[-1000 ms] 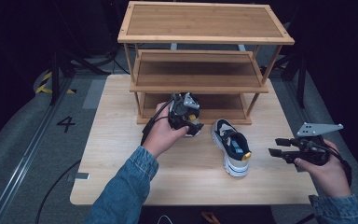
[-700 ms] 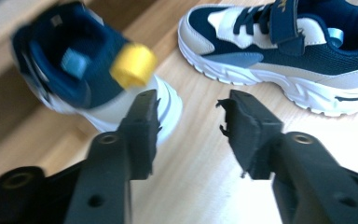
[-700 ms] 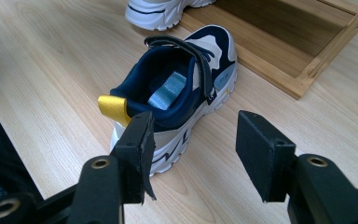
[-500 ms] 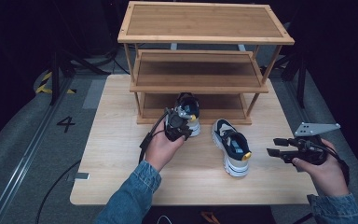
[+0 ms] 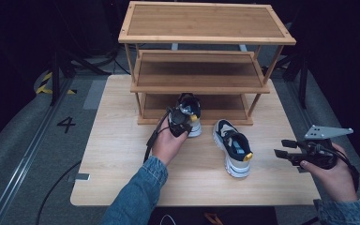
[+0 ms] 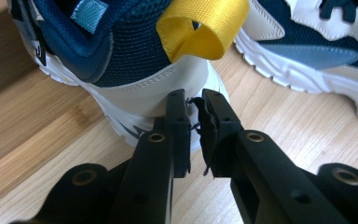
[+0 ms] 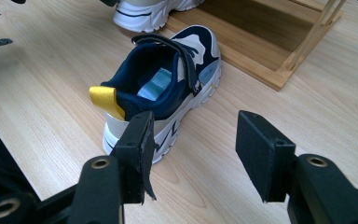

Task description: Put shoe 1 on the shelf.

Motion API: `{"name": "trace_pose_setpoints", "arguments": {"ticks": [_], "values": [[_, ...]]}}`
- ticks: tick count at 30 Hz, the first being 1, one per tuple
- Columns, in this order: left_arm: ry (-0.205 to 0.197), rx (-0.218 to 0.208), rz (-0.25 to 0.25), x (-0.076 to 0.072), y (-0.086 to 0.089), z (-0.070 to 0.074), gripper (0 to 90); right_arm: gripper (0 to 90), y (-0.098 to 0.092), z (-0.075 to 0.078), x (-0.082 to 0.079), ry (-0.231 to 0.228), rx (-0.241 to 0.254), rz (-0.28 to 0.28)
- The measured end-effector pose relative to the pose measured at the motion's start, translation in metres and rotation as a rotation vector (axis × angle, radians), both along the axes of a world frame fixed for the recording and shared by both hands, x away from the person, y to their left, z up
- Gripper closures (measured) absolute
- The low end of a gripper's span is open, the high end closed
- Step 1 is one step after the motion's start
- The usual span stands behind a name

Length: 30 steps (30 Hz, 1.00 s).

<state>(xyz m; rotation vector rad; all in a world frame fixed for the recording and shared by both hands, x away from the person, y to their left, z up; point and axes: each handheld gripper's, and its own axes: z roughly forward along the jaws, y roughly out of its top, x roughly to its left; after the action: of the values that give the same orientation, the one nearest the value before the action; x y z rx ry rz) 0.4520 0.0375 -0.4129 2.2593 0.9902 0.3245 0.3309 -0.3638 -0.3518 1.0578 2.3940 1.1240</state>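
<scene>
The navy-and-cream child's sneaker with a yellow heel loop (image 5: 189,114) stands with its toe on the lowest board of the three-tier bamboo shoe rack (image 5: 206,70) and its heel over the light wooden table (image 5: 122,154). From the high view we see little of it: the middle shelf cuts off its front, and the left gripper (image 5: 180,124) with the hand behind it covers the heel.

In the left gripper view we see the cream heel (image 6: 158,93) close up, with the yellow loop (image 6: 200,25) curling above. Here the left gripper's (image 6: 194,105) jaws have just been closing and now stand nearly together, only a thin slit between them. Their tips sit right at the heel's lower edge, but we cannot tell whether they pinch any of it or merely touch it; nothing clearly lies between the pads. The shoe's upper part runs off the top of this view.

A second matching sneaker (image 5: 233,147) lies on the table just beside the first, toe toward the rack, heel toward us. In the right gripper view we see it whole (image 7: 168,88), strap fastened, while the first shoe's sole (image 7: 149,14) is cut by the top edge.

The right gripper (image 5: 286,149) hovers at the table's right edge, well apart from both shoes. Its jaws (image 7: 193,140) stand apart with nothing between them.
</scene>
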Motion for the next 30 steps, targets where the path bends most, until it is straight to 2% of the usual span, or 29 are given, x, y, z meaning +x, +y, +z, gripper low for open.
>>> {"name": "trace_pose_setpoints", "arguments": {"ticks": [3, 10, 23, 30], "values": [[-0.035, 0.023, 0.018, 0.005, 0.0, -0.001, 81.7, 48.0, 0.0, 0.0, -0.001, 0.002, -0.002, -0.005], [-0.052, 0.045, 0.031, 0.021, -0.002, -0.003, 76.3, 47.9, 0.001, -0.002, 0.0, 0.005, -0.003, 0.0], [-0.063, 0.026, 0.047, 0.044, -0.006, -0.011, 70.7, 47.9, 0.002, -0.003, 0.001, 0.005, -0.002, 0.003], [-0.066, 0.018, 0.036, 0.052, -0.008, -0.015, 68.6, 47.9, 0.002, -0.003, 0.001, 0.004, -0.002, 0.006]]}}
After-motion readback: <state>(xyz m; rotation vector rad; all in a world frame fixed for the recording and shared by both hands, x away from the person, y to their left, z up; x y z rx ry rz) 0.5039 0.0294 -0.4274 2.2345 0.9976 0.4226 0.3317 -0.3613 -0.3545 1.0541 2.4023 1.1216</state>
